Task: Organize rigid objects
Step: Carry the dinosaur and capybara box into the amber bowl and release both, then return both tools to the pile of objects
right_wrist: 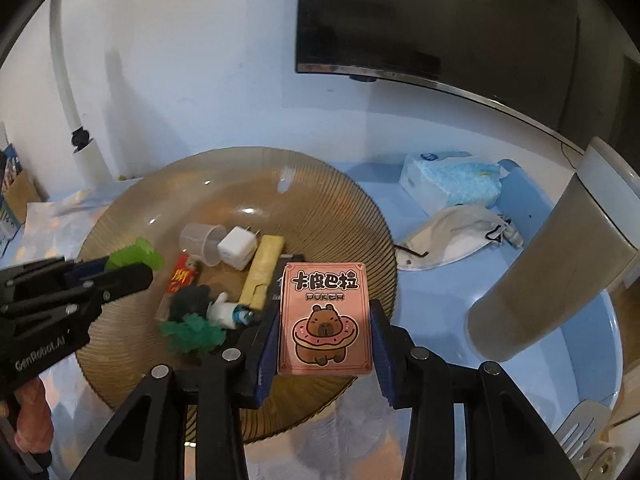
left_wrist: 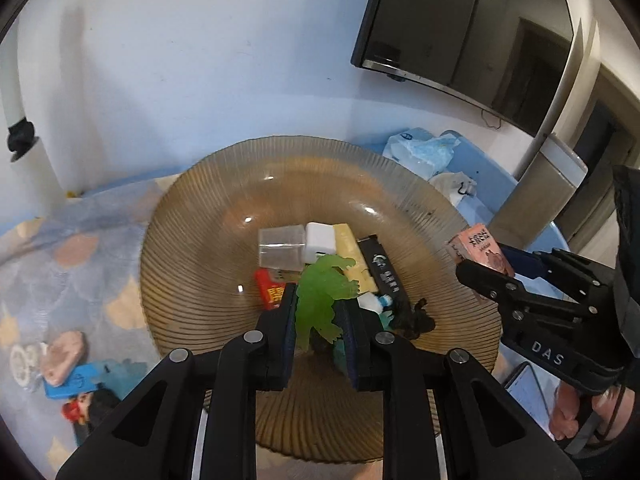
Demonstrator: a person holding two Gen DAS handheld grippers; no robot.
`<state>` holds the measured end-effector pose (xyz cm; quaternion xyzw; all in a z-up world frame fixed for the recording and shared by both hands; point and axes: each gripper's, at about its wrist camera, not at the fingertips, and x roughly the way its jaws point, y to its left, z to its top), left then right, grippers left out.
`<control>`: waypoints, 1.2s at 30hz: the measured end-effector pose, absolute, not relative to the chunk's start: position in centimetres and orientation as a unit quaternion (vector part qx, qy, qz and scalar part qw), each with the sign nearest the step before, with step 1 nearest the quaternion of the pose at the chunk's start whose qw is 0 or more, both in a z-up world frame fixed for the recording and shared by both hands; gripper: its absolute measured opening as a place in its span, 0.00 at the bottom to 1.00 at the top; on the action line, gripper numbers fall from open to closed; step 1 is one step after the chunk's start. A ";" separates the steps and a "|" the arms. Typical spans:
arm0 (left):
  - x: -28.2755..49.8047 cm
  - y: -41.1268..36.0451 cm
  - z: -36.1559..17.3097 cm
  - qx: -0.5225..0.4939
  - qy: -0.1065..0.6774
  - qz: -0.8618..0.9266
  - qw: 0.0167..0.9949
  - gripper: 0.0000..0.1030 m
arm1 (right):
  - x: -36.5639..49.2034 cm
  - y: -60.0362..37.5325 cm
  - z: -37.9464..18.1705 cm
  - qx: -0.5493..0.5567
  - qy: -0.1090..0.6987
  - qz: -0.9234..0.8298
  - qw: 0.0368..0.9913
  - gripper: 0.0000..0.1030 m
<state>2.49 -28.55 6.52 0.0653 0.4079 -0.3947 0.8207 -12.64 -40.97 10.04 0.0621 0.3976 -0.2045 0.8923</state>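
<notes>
Two grippers, both loaded, over a ribbed amber glass plate [right_wrist: 328, 200]. Left gripper [left_wrist: 320, 320] pinches a green dinosaur toy [left_wrist: 324, 300] btwn its pads, above plate centre. Right gripper [right_wrist: 326, 344] clamps a pink poker card box [right_wrist: 326, 316] upright at plate's near-right rim. On plate: clear cup [right_wrist: 200, 240], white charger [right_wrist: 238, 247], yellow bar [right_wrist: 264, 272], red item [right_wrist: 180, 276], dark-green dino [right_wrist: 192, 334].

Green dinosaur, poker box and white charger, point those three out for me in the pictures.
green dinosaur [left_wrist: 322, 294]: left wrist view, on its torso.
poker box [right_wrist: 326, 320]: right wrist view, on the capybara drawing on its front.
white charger [right_wrist: 237, 249]: right wrist view, on its top face.
</notes>
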 end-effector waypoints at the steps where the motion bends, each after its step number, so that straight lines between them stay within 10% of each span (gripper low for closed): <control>1: 2.4 -28.5 6.7 0.067 0.408 -0.391 0.822 0.35 | -12.7 -41.2 10.2 0.070 0.396 -0.202 0.893 0.43; 3: 2.0 -27.6 7.5 0.065 0.395 -0.383 0.832 0.60 | -13.5 -41.6 10.7 0.083 0.384 -0.207 0.896 0.45; 20: -0.7 -7.2 14.7 -0.036 0.323 -0.296 0.898 0.60 | -15.4 -27.0 16.8 0.081 0.329 -0.066 0.939 0.45; 36: -0.4 0.7 2.5 -0.018 0.398 -0.169 0.901 0.60 | -9.5 -17.3 2.8 0.032 0.454 -0.068 0.888 0.47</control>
